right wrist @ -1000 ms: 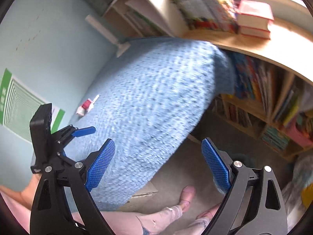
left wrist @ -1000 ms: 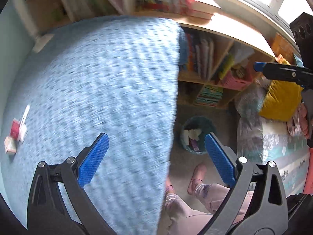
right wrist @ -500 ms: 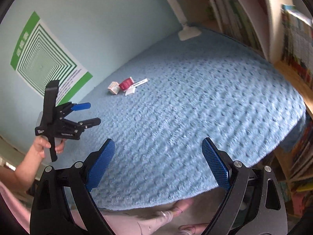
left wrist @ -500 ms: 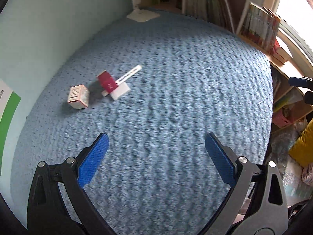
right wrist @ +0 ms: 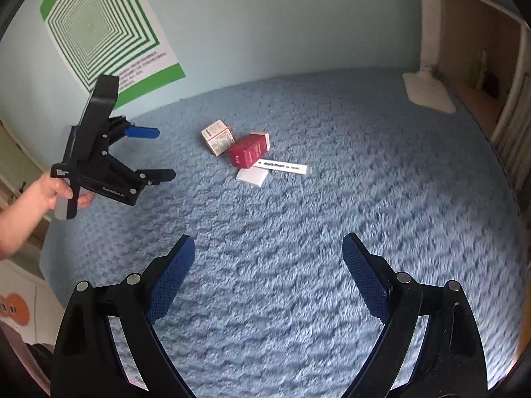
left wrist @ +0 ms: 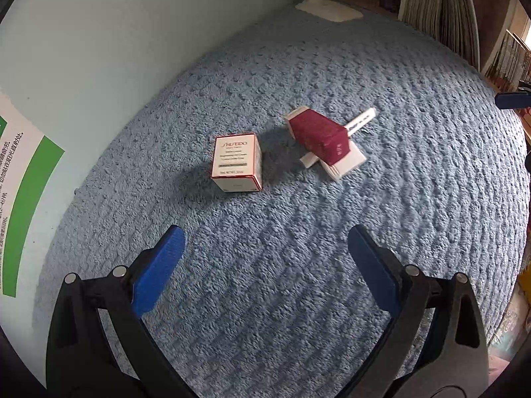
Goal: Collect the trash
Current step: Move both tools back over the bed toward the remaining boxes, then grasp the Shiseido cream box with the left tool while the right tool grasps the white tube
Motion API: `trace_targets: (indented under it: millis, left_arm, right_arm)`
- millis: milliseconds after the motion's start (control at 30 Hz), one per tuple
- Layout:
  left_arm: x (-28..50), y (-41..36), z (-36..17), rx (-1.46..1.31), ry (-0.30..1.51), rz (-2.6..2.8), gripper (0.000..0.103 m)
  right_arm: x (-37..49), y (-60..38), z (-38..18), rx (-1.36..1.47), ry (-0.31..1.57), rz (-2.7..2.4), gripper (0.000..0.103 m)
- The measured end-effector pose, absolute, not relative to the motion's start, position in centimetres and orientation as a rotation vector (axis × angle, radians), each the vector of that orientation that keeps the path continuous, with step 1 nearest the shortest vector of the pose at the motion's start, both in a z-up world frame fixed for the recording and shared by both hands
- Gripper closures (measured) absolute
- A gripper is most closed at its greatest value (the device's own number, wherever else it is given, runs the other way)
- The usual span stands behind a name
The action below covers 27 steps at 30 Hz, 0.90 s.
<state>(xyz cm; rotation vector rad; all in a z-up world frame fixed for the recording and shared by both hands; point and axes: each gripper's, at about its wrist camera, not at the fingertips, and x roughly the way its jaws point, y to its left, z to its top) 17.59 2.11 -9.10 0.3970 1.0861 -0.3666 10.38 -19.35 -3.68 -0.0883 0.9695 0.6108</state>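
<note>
Your left gripper [left wrist: 264, 252] and right gripper [right wrist: 268, 265], both spread wide w/ nothing held, face a white "SHISEIDO" box [left wrist: 236, 162] beside a maroon carton [left wrist: 320, 136] on blue blanket [left wrist: 298, 265].

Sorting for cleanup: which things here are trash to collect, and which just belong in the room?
Trash: white carton, red carton, flat white box, long white strip.
Room things: blue blanket, green poster, shelved books.

A pale blue wall [right wrist: 282, 16] carrying a green-striped poster [right wrist: 99, 23] is backing the blue-blanketed bed [left wrist: 298, 248]; bookshelves [left wrist: 441, 10] are standing alongside.
</note>
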Motion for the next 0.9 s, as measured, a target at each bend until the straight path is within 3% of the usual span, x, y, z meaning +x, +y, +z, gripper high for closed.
trace_targets:
  millis: [167, 533, 567, 633, 700, 767, 833, 900]
  left_arm:
    - [21.4, 2.6, -10.7, 0.387, 1.098, -0.367, 0.007]
    - [26.6, 2.8, -13.7, 0.324, 1.126, -0.374, 0.008]
    - [26.8, 3.0, -13.9, 0.32, 1.128, -0.375, 0.011]
    - [27.1, 3.1, -14.2, 0.313, 1.139, -0.386, 0.028]
    - [27.9, 3.4, -14.8, 0.289, 1.166, -0.398, 0.05]
    - [28.0, 3.4, -15.3, 0.264, 1.193, -0.415, 0.064]
    - [27.5, 3.0, -15.2, 0.288, 1.177, -0.408, 0.065]
    - [26.3, 2.7, -14.9, 0.313, 1.16, -0.416, 0.065]
  right_arm:
    - [15.8, -16.0, -6.4, -0.237, 1.023, 0.632, 0.016]
    - [22.4, -12.6, -10.7, -0.429, 1.066, 0.699, 0.036]
    - [22.5, -12.3, -11.1, -0.459, 1.066, 0.703, 0.038]
    - [22.4, -11.8, -11.9, -0.515, 1.062, 0.707, 0.063]
    - [22.0, -11.4, -12.7, -0.561, 1.065, 0.707, 0.073]
    - [21.4, -11.2, -13.0, -0.563, 1.055, 0.713, 0.076]
    - [20.4, -11.5, -12.9, -0.548, 1.059, 0.722, 0.086]
    - [19.2, -12.0, -12.9, -0.548, 1.074, 0.727, 0.089]
